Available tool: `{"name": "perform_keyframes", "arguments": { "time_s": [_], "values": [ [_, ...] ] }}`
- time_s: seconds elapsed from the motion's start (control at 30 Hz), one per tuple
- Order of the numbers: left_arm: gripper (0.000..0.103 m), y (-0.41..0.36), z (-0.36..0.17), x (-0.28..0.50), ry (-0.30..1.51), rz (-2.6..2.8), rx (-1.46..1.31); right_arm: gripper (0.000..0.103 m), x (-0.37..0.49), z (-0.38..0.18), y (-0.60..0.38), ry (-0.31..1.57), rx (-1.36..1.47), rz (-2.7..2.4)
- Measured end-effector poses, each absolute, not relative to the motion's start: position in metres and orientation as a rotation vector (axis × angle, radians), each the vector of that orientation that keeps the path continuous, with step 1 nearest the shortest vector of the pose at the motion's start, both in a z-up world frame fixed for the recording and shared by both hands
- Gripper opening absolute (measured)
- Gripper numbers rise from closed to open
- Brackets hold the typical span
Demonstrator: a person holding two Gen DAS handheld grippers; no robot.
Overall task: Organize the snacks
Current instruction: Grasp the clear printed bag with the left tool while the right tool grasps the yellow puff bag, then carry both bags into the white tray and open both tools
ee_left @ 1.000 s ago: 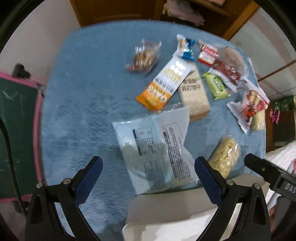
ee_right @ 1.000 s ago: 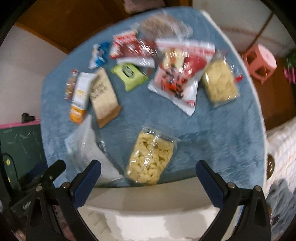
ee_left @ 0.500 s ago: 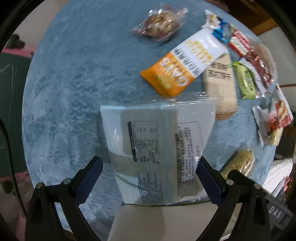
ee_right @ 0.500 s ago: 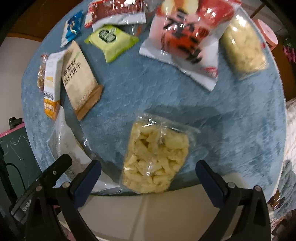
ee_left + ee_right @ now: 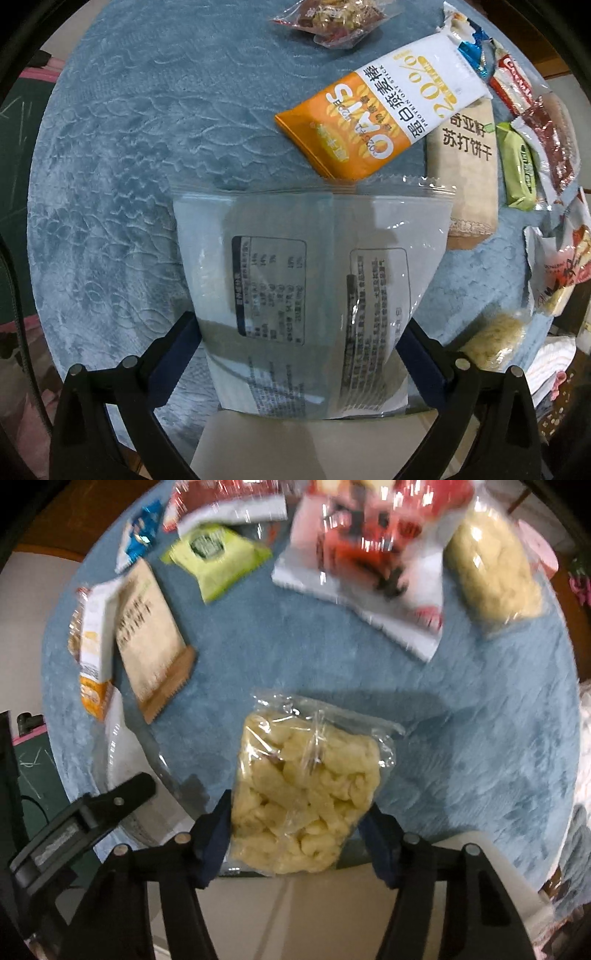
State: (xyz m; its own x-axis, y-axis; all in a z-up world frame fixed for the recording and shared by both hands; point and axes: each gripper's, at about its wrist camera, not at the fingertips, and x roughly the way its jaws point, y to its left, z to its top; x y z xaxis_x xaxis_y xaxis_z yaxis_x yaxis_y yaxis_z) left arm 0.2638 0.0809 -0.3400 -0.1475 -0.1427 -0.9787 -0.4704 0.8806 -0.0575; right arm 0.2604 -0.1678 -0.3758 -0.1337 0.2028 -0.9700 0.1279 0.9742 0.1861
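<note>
Left gripper (image 5: 299, 354) is straddling a flat, glossy pale packet (image 5: 306, 295) at the bench's near edge; its pads are sitting at the packet's sides, and I cannot tell whether they are pressing. Bench (image 5: 129, 166) is wearing a round, plush blue cover with an embossed pattern; its left part is lying bare. Right gripper (image 5: 297, 834) is closing, pads pressing a crinkly clear bag of puffed yellow pieces (image 5: 303, 794) overhanging the rim. Pale floor tiles (image 5: 295, 915) are showing below.
</note>
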Motion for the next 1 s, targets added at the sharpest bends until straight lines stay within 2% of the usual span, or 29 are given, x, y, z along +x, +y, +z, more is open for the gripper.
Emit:
{"name": "perform_keyframes", "arguments": {
  "time_s": [0.23,0.33,0.57,0.77,1.0],
  "values": [
    [0.101,0.048,-0.358,0.279,1.719,0.356,-0.431,0.063,0.264,-0.345,-0.171,1.591,0.194,0.062],
    [0.093,0.037,-0.351,0.281,1.694,0.351,-0.445,0.063,0.263,-0.333,-0.181,1.560,0.181,0.060],
    [0.082,0.028,-0.324,0.273,1.545,0.295,-0.459,0.062,0.256,-0.313,-0.195,1.484,0.180,0.079],
    [0.069,0.019,-0.277,0.259,1.345,0.249,-0.471,0.062,0.244,-0.284,-0.212,1.387,0.179,0.100],
    [0.066,0.000,-0.188,0.241,1.112,0.207,-0.421,0.062,0.220,-0.244,-0.194,1.239,0.191,0.144]
  ]
}}
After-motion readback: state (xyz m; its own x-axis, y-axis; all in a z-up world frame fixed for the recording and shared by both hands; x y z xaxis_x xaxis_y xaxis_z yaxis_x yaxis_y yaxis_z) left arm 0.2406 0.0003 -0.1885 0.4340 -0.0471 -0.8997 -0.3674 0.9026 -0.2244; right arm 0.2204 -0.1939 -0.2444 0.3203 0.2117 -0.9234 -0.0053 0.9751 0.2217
